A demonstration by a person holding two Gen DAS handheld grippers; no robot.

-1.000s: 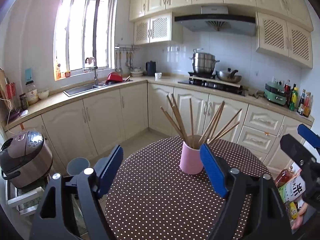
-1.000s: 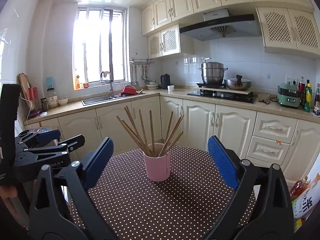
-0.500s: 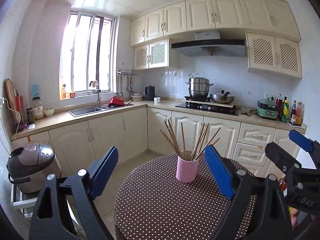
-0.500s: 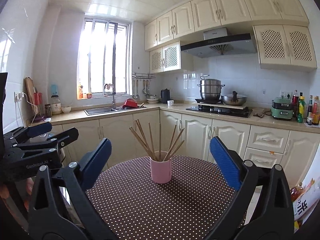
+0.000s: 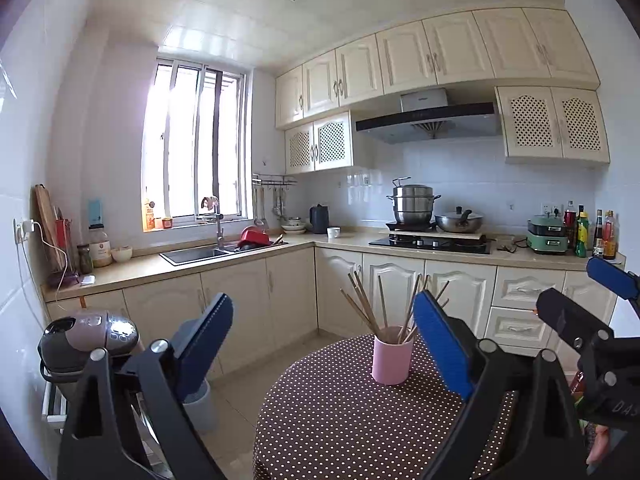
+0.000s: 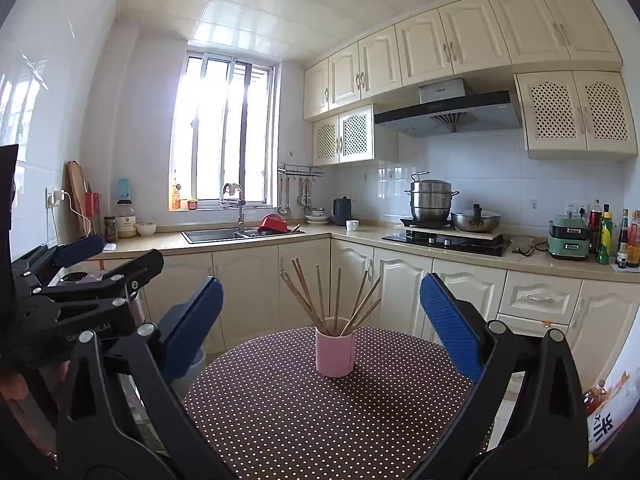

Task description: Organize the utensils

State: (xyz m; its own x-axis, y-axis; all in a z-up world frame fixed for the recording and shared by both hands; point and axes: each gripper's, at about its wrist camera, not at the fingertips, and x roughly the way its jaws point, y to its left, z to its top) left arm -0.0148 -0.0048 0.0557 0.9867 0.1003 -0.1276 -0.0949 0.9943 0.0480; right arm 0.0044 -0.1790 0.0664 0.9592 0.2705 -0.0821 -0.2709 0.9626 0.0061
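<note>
At the lower left of the left wrist view, the left gripper [image 5: 320,344] had its jaws spread wide, just opened further, with nothing between them. In the lower middle, the pink cup [image 6: 335,352] stood upright on the dotted table [image 6: 300,420], all chopsticks [image 6: 332,296] inside. The right gripper [image 6: 320,332] was also spread and empty. The task seemed practically finished.

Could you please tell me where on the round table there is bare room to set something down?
The polka-dot tablecloth is bare all around the pink cup of chopsticks, widest on the near side. The only occupied spot is the cup, toward the far edge.
</note>
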